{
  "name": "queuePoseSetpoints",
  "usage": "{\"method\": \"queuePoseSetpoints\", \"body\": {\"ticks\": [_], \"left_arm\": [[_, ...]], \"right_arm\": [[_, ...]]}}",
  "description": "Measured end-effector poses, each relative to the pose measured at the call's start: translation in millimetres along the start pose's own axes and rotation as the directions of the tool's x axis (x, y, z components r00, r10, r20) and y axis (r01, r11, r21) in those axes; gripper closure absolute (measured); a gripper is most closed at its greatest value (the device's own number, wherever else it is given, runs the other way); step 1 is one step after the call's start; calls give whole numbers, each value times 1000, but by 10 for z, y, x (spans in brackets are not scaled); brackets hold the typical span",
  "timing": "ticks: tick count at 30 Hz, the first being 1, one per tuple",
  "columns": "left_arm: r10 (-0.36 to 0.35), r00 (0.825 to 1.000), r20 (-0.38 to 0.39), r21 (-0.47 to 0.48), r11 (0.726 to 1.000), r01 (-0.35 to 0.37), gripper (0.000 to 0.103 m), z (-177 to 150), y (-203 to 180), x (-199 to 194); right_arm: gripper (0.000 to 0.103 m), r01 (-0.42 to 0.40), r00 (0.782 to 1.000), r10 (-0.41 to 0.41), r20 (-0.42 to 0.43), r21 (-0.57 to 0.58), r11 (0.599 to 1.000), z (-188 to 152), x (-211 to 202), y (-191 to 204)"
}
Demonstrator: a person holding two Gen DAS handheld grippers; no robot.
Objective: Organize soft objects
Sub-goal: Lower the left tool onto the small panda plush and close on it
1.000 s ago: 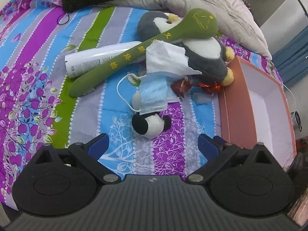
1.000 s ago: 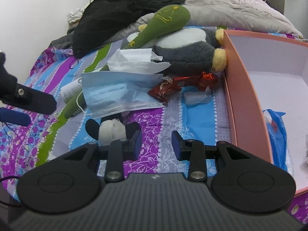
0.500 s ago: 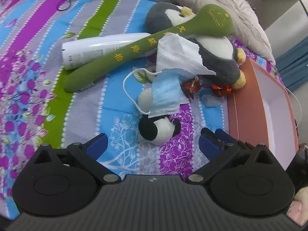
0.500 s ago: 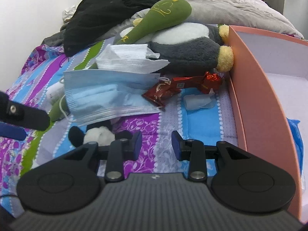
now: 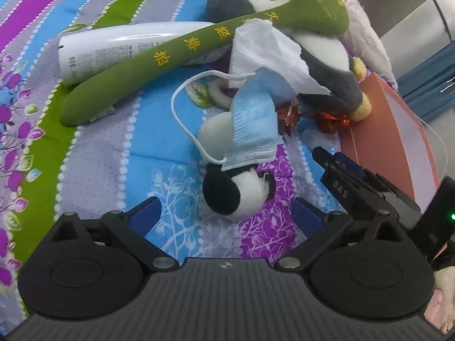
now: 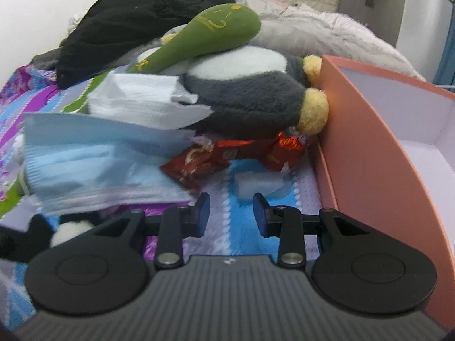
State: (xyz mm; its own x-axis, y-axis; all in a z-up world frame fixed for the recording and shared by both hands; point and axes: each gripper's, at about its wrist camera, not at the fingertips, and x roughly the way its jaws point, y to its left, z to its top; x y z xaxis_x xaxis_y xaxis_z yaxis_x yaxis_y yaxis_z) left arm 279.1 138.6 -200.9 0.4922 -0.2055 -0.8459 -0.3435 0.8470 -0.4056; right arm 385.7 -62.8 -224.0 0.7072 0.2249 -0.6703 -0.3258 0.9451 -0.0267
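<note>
A blue mask hides most of the small panda toy. The penguin lies partly under tissue and a green plush stick. The box runs off the frame's right edge. The right wrist view is blurred.

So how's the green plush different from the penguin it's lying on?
The green plush is long and thin with a rounded head; the penguin is short and bulky. The green plush is one colour with yellow stitched characters; the penguin is grey with a white belly and yellow feet. The green plush lies on top, slanting down to the bedspread; the penguin lies beneath, its feet against the pink box. Both are soft toys.
</note>
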Motion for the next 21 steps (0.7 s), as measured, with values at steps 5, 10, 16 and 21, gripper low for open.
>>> {"method": "queuePoseSetpoints", "body": {"ticks": [5,10,16,21], "left_arm": [[0,1000,12,-32,999,0,17,11,82,126],[-32,999,8,-48,998,32,25,1,123,280],[-46,999,29,-47,998,48,28,28,107,412],[-56,998,43,-46,997,58,39,48,75,489]], "right_arm": [[67,46,999,-46,8,13,999,19,152,-6],[40,90,996,-90,4,15,996,7,332,-26],[39,96,995,-96,7,3,995,-43,517,-63],[45,96,995,-96,18,-17,995,-28,547,-39]]}}
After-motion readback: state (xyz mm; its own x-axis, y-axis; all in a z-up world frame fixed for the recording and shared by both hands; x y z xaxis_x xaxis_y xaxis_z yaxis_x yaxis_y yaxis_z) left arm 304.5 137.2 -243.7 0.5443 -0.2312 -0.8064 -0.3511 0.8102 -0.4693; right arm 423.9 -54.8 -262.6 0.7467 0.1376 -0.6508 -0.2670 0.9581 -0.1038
